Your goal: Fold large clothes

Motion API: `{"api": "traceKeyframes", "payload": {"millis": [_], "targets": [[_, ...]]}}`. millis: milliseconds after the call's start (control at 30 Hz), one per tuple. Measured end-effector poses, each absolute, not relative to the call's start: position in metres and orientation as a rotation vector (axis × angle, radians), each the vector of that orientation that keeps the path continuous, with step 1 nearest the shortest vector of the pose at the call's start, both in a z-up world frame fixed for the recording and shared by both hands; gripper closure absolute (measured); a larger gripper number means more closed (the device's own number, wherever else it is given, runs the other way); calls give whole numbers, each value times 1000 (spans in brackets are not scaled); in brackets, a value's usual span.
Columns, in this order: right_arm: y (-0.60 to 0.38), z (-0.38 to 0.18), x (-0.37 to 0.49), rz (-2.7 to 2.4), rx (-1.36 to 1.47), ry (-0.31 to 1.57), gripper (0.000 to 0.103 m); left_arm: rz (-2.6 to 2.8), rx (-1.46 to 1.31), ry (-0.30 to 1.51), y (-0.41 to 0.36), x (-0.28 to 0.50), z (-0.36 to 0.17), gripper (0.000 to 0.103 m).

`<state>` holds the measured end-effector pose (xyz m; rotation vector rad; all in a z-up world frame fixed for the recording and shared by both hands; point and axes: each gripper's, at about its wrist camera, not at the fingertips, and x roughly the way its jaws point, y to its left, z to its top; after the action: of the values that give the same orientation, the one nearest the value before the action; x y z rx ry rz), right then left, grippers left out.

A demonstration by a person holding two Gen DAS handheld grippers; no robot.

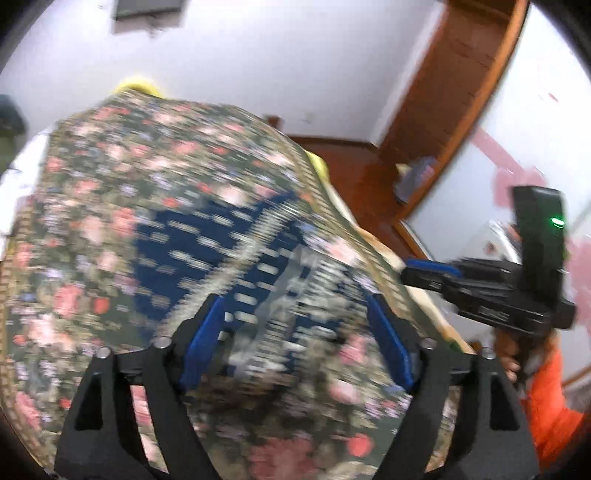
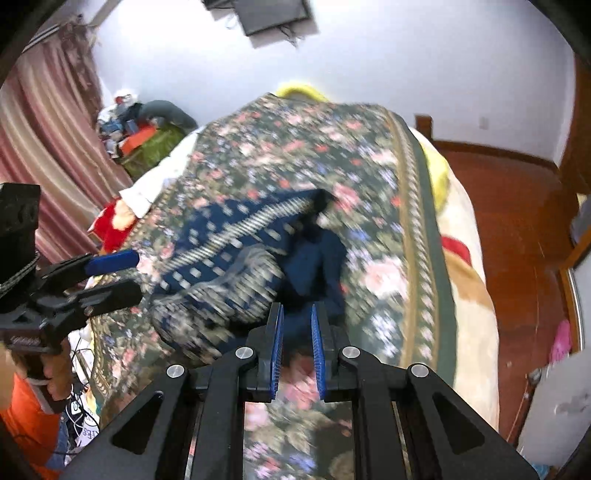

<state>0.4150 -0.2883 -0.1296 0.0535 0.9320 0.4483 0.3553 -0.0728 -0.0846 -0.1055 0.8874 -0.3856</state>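
Navy patterned garment (image 2: 236, 258) sits bunched on the floral bed cover (image 2: 388, 206). Left hand-held gripper (image 1: 295, 332) wide open and empty, right hand-held gripper (image 2: 297, 350) nearly shut, holding nothing. Loose folds could easily slump apart.

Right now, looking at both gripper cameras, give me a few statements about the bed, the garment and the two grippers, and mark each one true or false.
1. The navy patterned garment lies on a floral bedspread. True.
2. The left gripper is clamped on the garment. False: its jaws stand wide apart over the cloth, with no pad pressing on it.
3. The right gripper has its blue pads close together with nothing between them. True.
4. The floor beside the bed is grey carpet. False: it is reddish-brown wood.
5. A dark screen hangs on the wall beyond the bed. True.
6. The person's sleeve is green. False: it is orange.
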Motion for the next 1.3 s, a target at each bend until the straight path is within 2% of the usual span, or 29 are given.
{"api": "traceKeyframes", "payload": {"millis": [100,233,300,400,433,467,500,533,733,1067,1300], "targets": [[-257,-129,423,476,2,919,93,-263,-44,911,-56,368,-105,17],[-212,-167,441,393,-193,952,93,-214,-21,1081,-46,383,-168,16],[-201,-197,451,326,-296,983,93,-223,-72,1076,-39,379,-185,5],[-204,-228,454,327,-294,1004,92,-268,-169,1085,-27,377,-198,1],[-207,-229,452,327,-291,974,88,-268,-160,1075,-28,375,-198,1],[-209,-229,450,282,-317,950,57,-268,-140,1061,-31,373,-197,1],[-212,-229,450,205,-360,921,13,-269,-127,1056,-32,372,-196,1],[-217,-229,450,128,-404,877,2,-275,-116,1050,-33,372,-195,1],[-263,-238,462,217,-128,1026,1,-302,-148,1044,-25,377,-200,1],[-280,-211,462,460,218,1097,1,-316,-200,1027,11,377,-170,4],[-275,-247,486,530,397,1267,1,-387,-436,1175,31,404,-202,4]]}}
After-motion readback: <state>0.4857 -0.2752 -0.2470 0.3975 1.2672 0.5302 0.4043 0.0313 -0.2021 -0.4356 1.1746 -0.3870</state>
